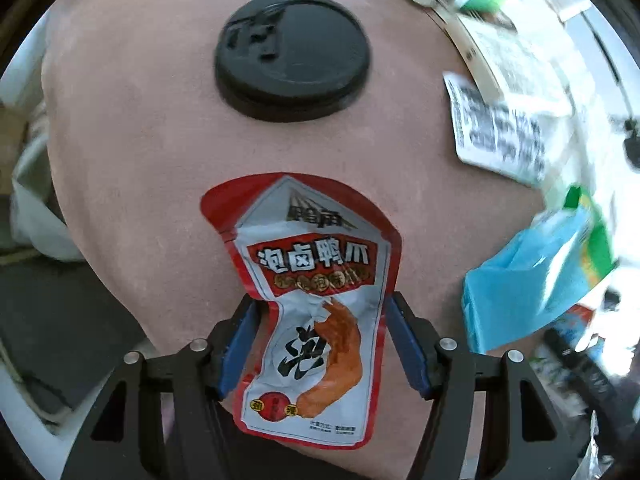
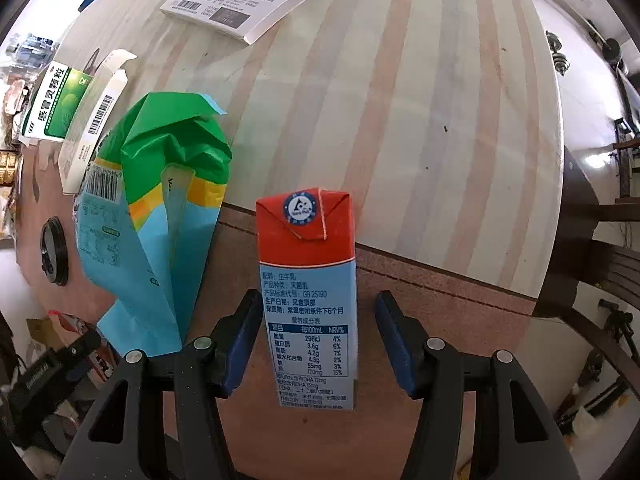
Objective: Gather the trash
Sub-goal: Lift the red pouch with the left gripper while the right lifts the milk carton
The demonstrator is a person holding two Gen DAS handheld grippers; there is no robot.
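Observation:
A red and white snack wrapper with a duck-foot picture lies between the blue pads of my left gripper; the pads touch its two edges, so the gripper looks shut on it. A black cup lid lies on the pink mat beyond. My right gripper is open around a small red and blue milk carton; the left pad is near it, the right pad stands apart. A flattened blue and green carton lies to its left, also in the left wrist view.
A green and white medicine box and a white opened box lie at the left. A flat white printed box lies far on the striped wooden table. The lid is at the left edge. Chairs stand right.

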